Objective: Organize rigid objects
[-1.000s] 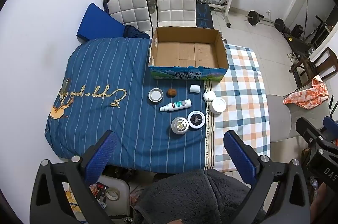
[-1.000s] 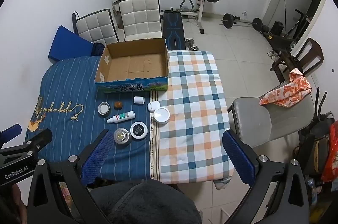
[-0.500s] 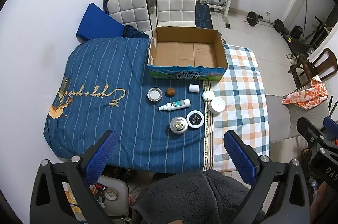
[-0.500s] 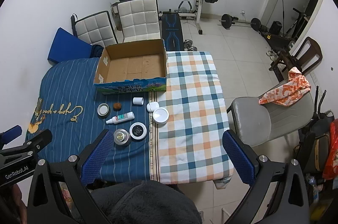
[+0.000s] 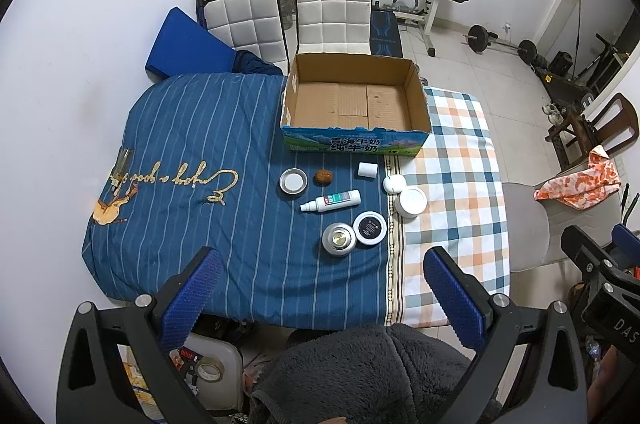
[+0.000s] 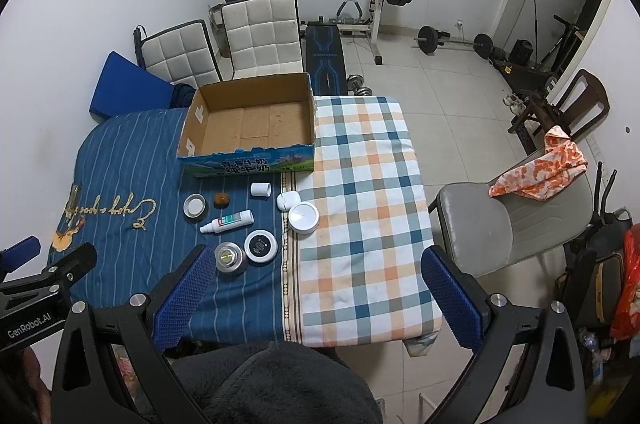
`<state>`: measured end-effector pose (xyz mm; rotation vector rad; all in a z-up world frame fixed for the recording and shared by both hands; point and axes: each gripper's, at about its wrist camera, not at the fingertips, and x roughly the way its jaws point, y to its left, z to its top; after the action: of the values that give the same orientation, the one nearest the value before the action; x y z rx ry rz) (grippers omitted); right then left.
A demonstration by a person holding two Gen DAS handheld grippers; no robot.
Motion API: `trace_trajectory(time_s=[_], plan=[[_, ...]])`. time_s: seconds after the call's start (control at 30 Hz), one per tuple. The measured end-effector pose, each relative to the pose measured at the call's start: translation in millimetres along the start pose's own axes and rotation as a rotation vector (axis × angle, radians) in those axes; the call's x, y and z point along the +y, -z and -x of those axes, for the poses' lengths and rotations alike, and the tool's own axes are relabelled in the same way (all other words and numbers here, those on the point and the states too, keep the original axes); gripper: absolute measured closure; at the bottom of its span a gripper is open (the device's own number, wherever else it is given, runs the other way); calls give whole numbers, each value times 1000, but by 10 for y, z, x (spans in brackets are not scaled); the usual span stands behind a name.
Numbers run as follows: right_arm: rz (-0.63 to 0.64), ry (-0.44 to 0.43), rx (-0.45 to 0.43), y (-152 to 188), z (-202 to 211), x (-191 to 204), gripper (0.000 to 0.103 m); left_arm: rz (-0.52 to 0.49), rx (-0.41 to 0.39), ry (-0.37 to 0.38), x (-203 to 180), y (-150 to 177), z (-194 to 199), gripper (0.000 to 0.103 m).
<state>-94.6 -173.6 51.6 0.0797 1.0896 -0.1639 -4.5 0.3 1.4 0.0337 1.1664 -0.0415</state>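
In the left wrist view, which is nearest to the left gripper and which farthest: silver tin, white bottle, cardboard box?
From the left gripper:
1. Silver tin, just ahead on the blue cloth.
2. White bottle, lying behind the tin.
3. Cardboard box, at the table's far edge.

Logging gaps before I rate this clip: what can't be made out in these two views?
- Tube label: too small to read, both views.
- Brown lump: too small to identify.
- Cardboard box near inner wall: hidden by its own front wall.
- Table's near edge: hidden by the person's grey fleece.
- Left gripper and right gripper: open, bodies cropped by the frame.
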Motion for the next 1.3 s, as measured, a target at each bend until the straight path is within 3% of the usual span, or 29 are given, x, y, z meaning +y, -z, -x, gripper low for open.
trace_trajectory(time_s=[1.3], plan=[[13, -9, -10, -68, -20, 119, 0, 9, -20, -11, 25, -58, 29, 0]])
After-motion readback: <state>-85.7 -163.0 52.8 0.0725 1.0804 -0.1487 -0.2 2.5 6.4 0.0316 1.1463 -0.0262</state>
